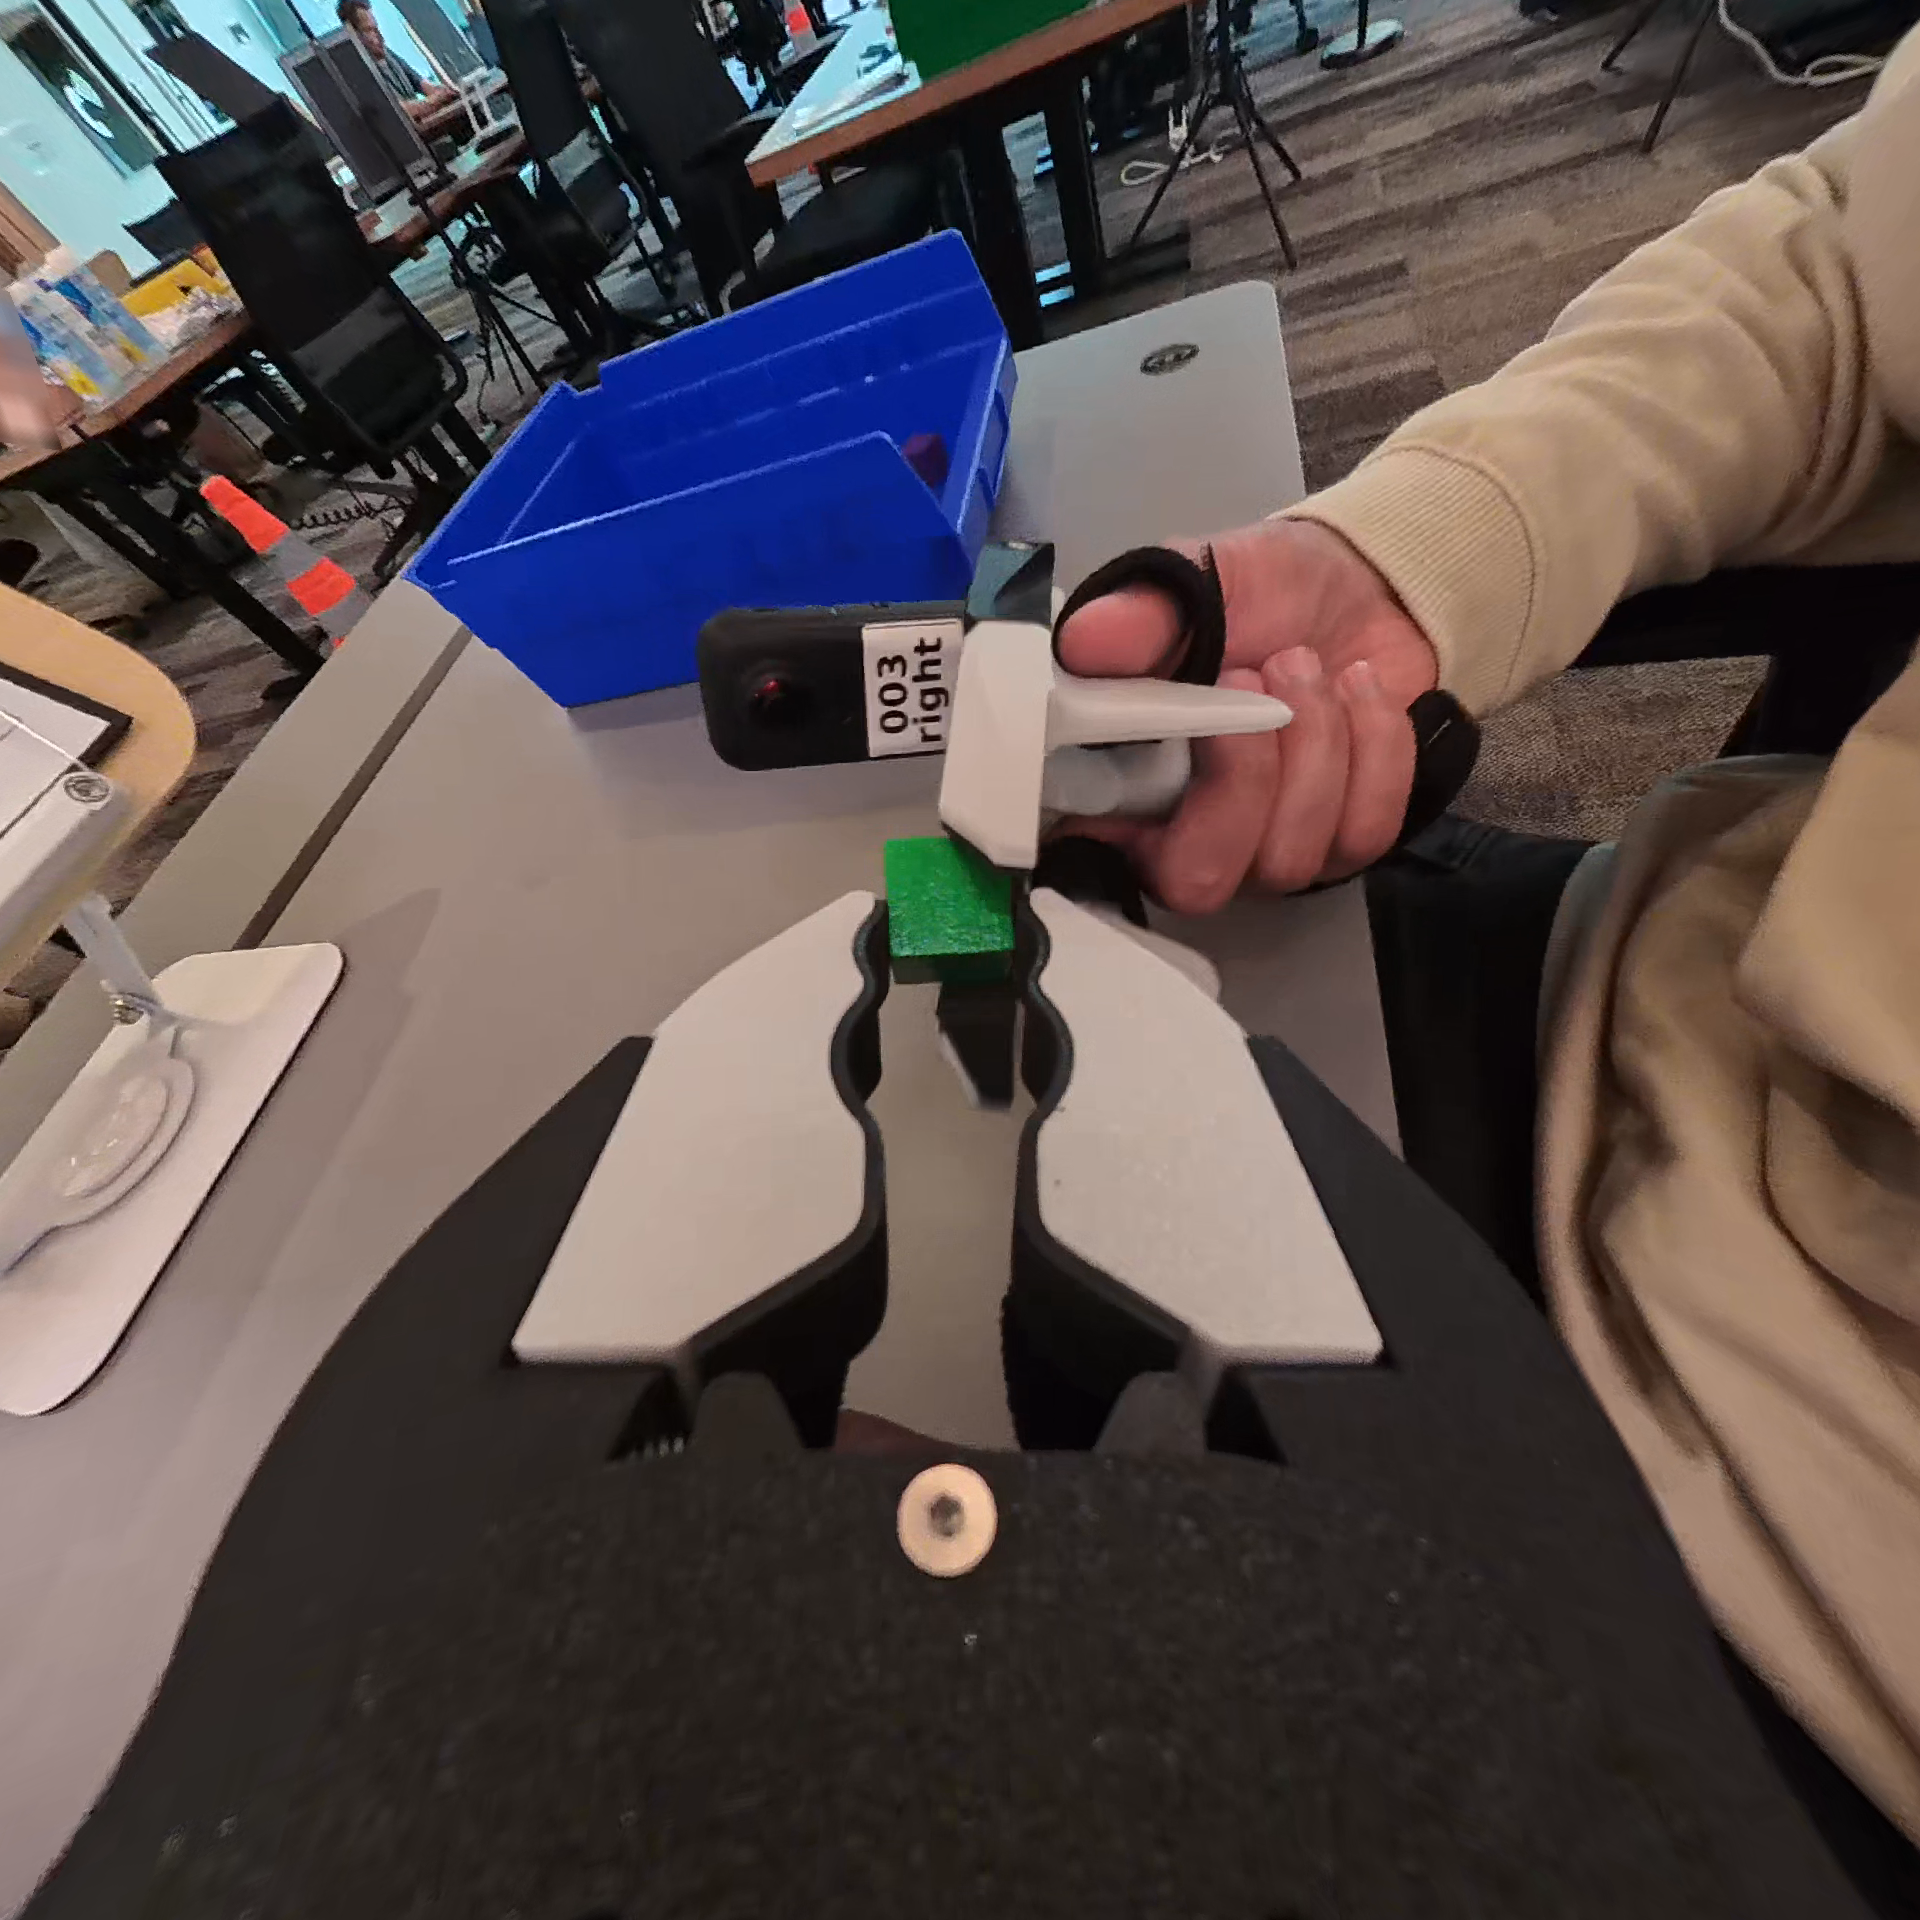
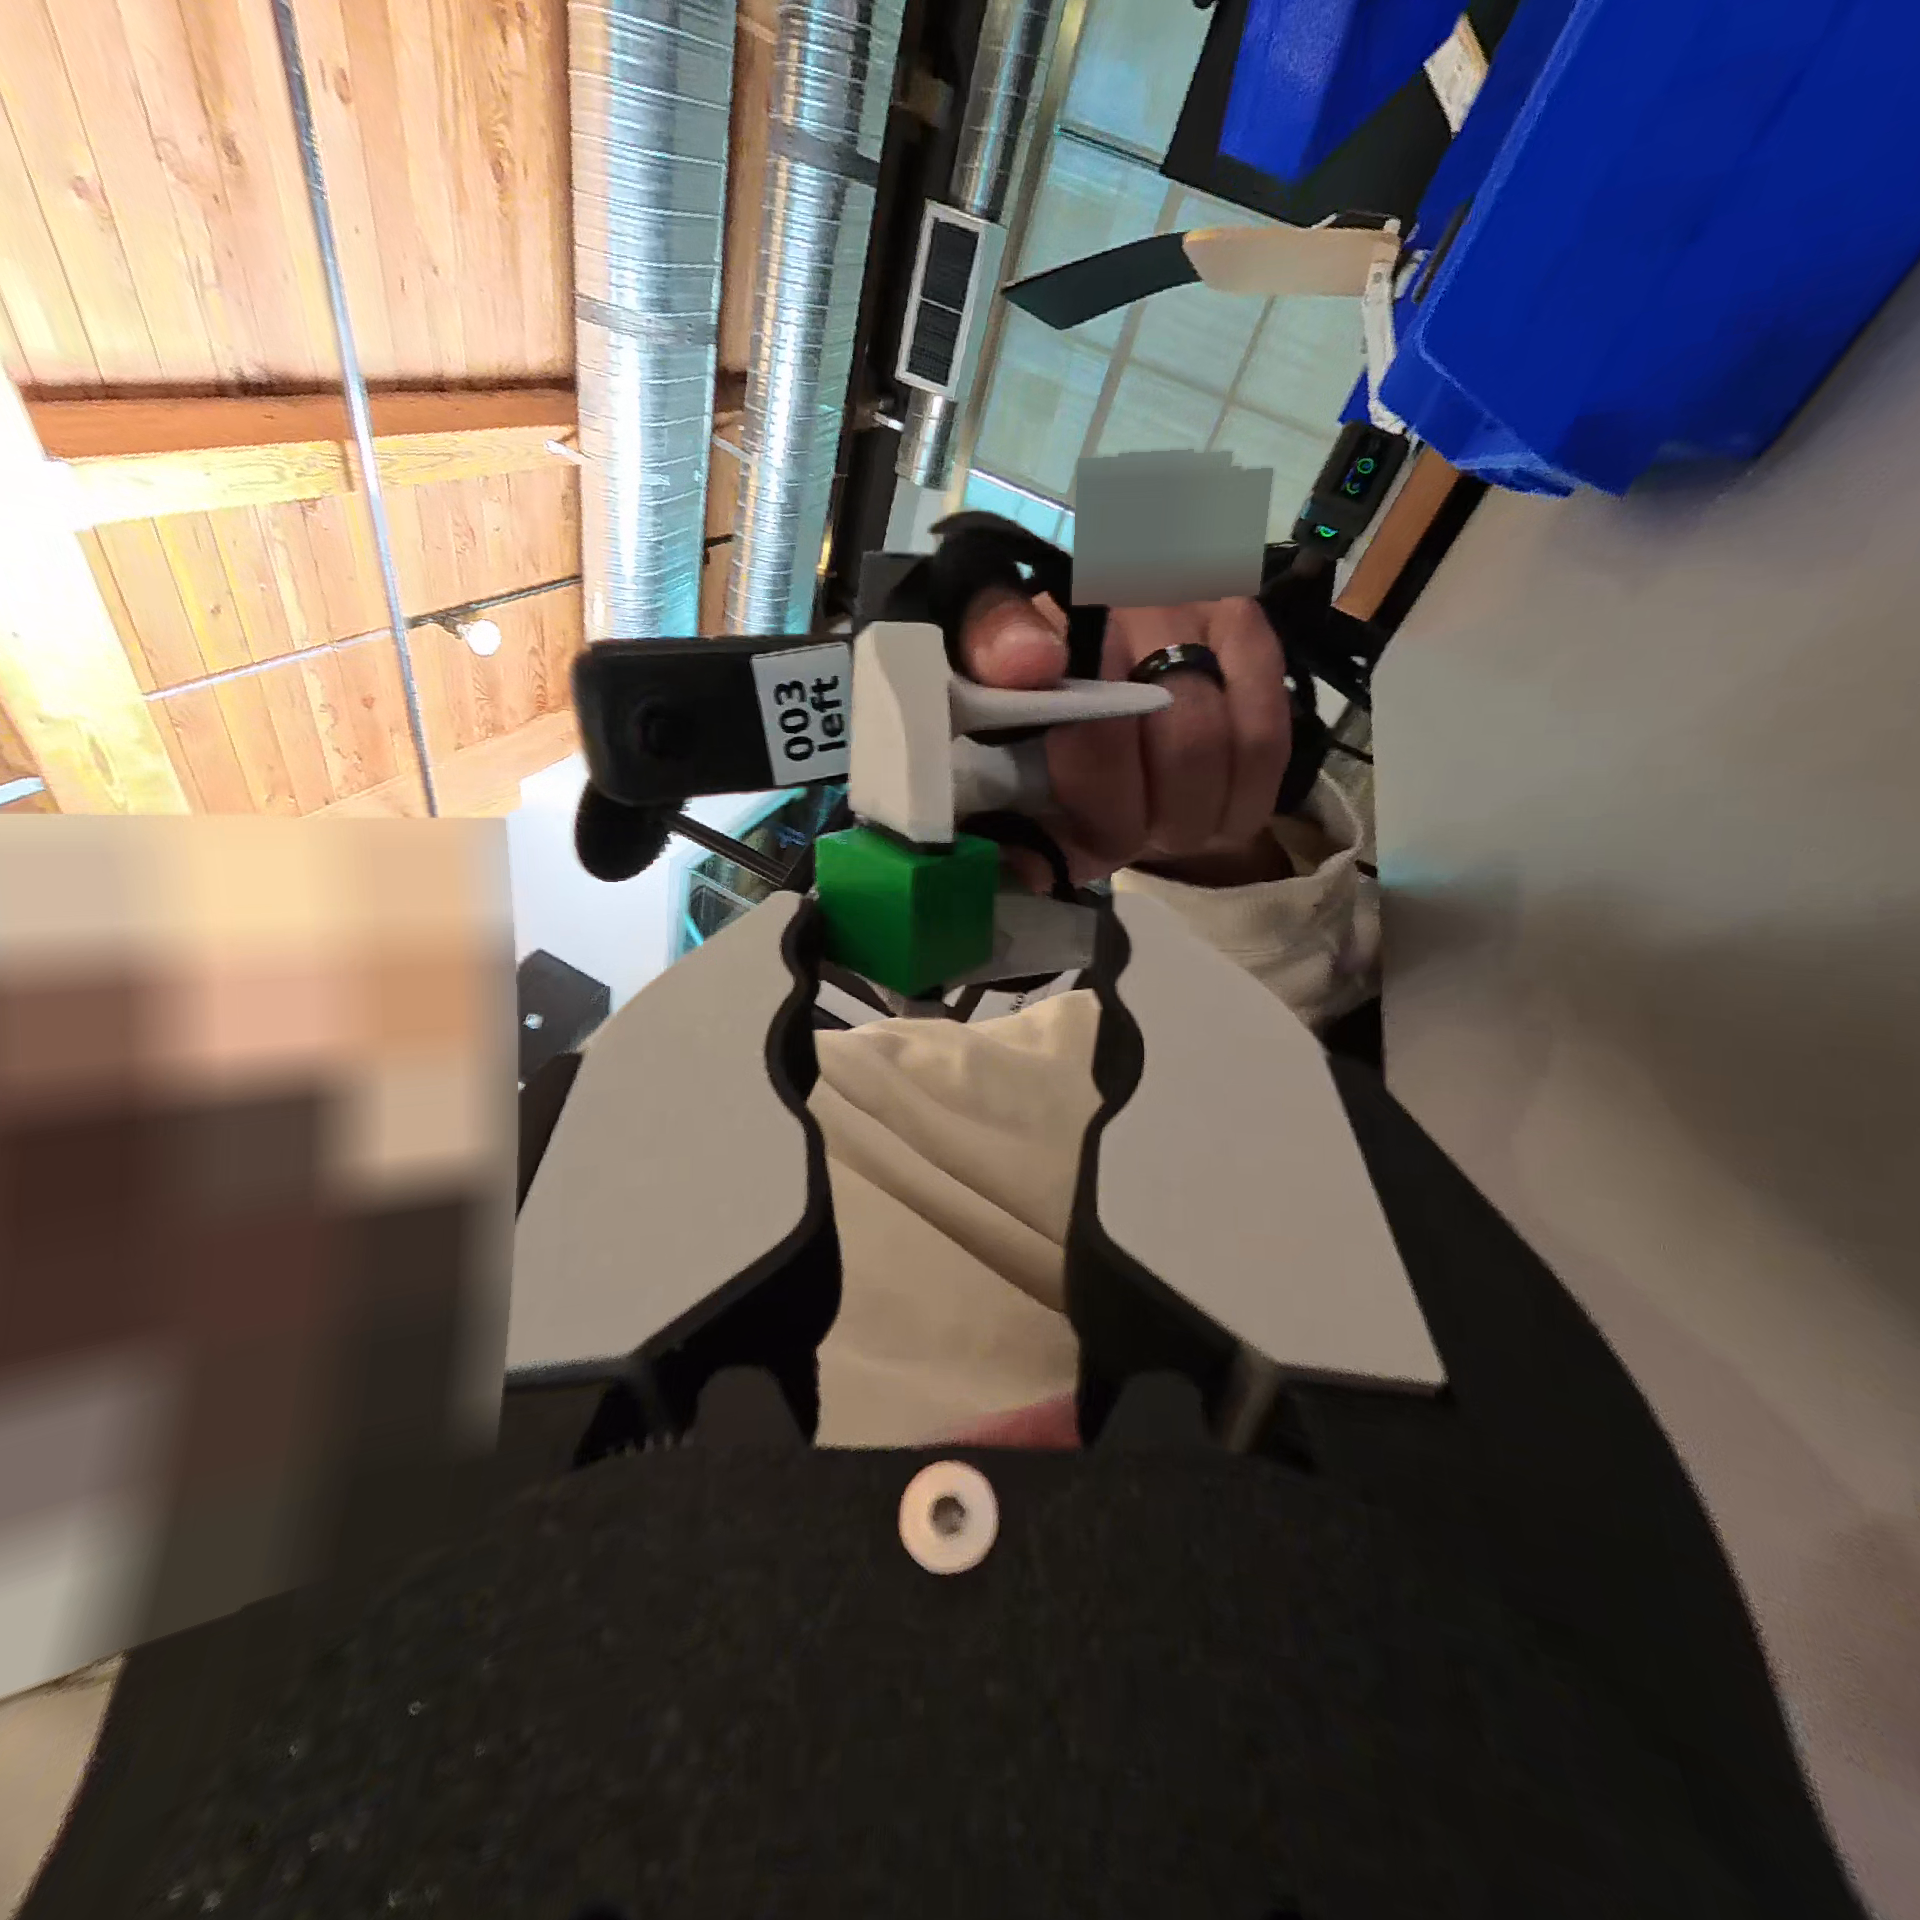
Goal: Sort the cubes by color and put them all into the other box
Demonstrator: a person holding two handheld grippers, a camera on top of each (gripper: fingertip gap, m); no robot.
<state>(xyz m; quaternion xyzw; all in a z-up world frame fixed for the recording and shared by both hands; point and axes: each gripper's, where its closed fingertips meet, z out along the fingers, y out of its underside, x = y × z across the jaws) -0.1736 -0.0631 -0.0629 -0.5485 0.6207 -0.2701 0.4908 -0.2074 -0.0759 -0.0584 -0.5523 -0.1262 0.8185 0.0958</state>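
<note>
You hold the green cube (image 1: pixel 948 914) above the table's near edge, pinched in the left gripper (image 1: pixel 951 940); the right gripper (image 2: pixel 951 940) brackets it, grip uncertain. A handover, seemingly: release one, then carry it to the far blue box (image 1: pixel 727 499).

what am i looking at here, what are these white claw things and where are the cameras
There is no robot here. A person holds a two-finger hand tool, a gripper, in each hand, and each gripper carries a camera that looks forward along its own fingers.

The left wrist view looks out over the left gripper. It is closed on a green cube above a grey table. Farther off, a hand holds the other gripper.

The right wrist view is tilted, so the ceiling shows. The right gripper looks open, with its fingers wider than the cube. This seems to be a handover.

On the table stands a blue box with a purple cube inside.
</note>
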